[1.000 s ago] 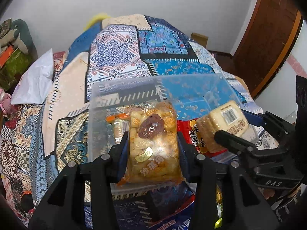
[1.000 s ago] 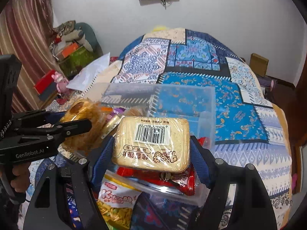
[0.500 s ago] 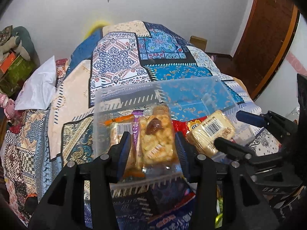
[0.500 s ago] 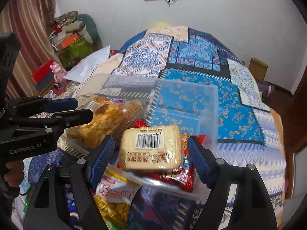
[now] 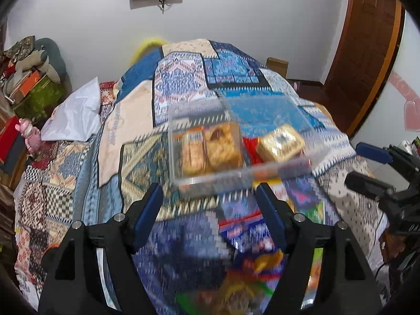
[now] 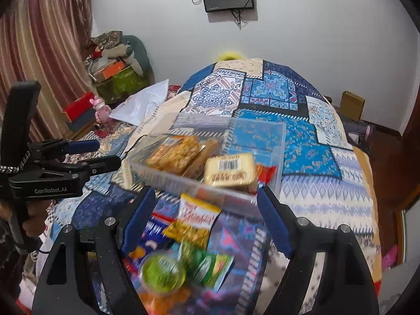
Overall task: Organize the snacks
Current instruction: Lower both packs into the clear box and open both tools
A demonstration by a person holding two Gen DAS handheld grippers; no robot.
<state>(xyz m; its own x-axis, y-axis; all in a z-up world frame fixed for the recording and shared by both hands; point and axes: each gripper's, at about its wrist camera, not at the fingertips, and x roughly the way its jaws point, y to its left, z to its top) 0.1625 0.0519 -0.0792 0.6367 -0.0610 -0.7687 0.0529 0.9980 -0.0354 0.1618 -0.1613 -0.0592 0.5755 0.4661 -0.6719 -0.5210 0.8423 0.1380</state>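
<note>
Motion blur smears the loose snack packets at 6 o'clock in the left wrist view, so their labels cannot be read. The clear rectangular plastic container (image 5: 236,147) (image 6: 210,157) sits on the patchwork-quilted bed (image 5: 183,84) (image 6: 315,152), at 12 o'clock from both pairs of fingers. Inside it lie an orange-wrapped puffed-rice bar (image 5: 223,147) (image 6: 176,152) toward 9 o'clock and a pale square biscuit packet with a barcode (image 5: 281,141) (image 6: 229,169) toward 3 o'clock, resting on a red wrapper (image 6: 266,170). The left gripper (image 5: 210,207) has its fingers spread apart and empty, as has the right gripper (image 6: 204,207). Nearer the right gripper lie a yellow chip packet (image 6: 195,223), a green packet (image 6: 210,265) and a blurred round green cup (image 6: 162,273).
</note>
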